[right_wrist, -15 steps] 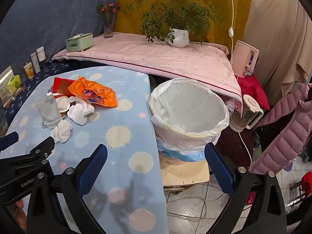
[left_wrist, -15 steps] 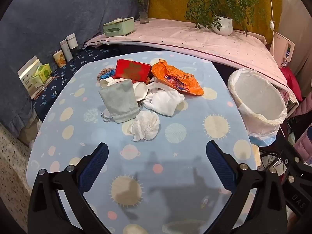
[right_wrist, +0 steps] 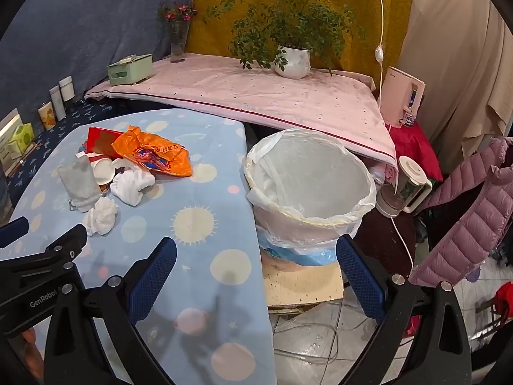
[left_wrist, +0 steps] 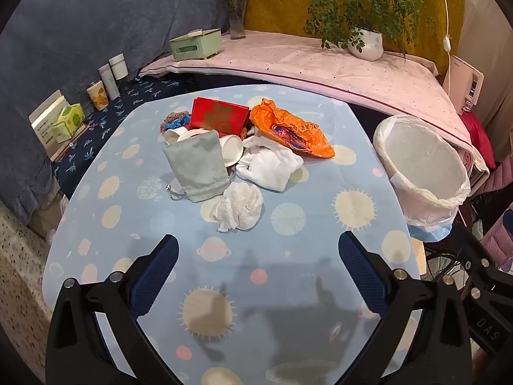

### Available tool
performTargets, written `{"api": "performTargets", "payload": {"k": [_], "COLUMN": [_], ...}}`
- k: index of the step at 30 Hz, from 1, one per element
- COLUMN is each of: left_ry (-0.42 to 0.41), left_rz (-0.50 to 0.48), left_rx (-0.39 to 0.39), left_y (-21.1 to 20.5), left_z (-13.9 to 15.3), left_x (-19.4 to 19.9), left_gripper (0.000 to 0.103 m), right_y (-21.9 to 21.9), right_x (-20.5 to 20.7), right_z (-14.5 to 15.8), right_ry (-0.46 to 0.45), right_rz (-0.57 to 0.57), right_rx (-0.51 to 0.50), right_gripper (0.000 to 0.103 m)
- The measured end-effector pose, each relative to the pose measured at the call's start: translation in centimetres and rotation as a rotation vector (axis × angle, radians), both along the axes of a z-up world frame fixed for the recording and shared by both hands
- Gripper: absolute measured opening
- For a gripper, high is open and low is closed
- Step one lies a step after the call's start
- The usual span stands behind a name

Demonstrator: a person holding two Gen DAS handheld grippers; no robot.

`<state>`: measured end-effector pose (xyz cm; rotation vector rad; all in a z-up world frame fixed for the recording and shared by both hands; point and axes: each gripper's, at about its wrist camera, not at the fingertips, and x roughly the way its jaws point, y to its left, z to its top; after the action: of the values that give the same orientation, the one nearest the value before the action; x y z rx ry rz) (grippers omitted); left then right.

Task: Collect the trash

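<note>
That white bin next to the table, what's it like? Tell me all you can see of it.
The bin is a round pail lined with a thin, translucent white plastic bag folded out over its rim; a knotted bunch of bag hangs at the left side. A pale blue band of plastic shows around its base. It looks empty inside, stands upright though it looks slightly tilted, and rests on a light board on the tiled floor, close beside the right edge of the blue tablecloth. The left wrist view shows it likewise. Nothing grips it.

A lived-in home: potted plant (right_wrist: 293,61), flower vase (right_wrist: 178,43), puffer jacket (right_wrist: 474,205), lined bin (right_wrist: 307,192).
</note>
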<state>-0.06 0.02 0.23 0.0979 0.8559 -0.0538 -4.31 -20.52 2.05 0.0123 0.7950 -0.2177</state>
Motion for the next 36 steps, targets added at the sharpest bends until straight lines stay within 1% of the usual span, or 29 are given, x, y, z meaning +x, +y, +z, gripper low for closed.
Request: {"api": "performTargets", "payload": {"k": [36], "left_ry": [-0.002], "left_rz": [0.005], "left_rx": [0.001], "left_y": [0.58], "left_z": [0.04], "left_x": [-0.26], "left_gripper": [0.095], "right_y": [-0.31], "right_x": [-0.04], "right_z": [0.36], "right_ry": [-0.009], "right_rz": [-0.008], "right_rx": [-0.009], "right_gripper": [0.095]}}
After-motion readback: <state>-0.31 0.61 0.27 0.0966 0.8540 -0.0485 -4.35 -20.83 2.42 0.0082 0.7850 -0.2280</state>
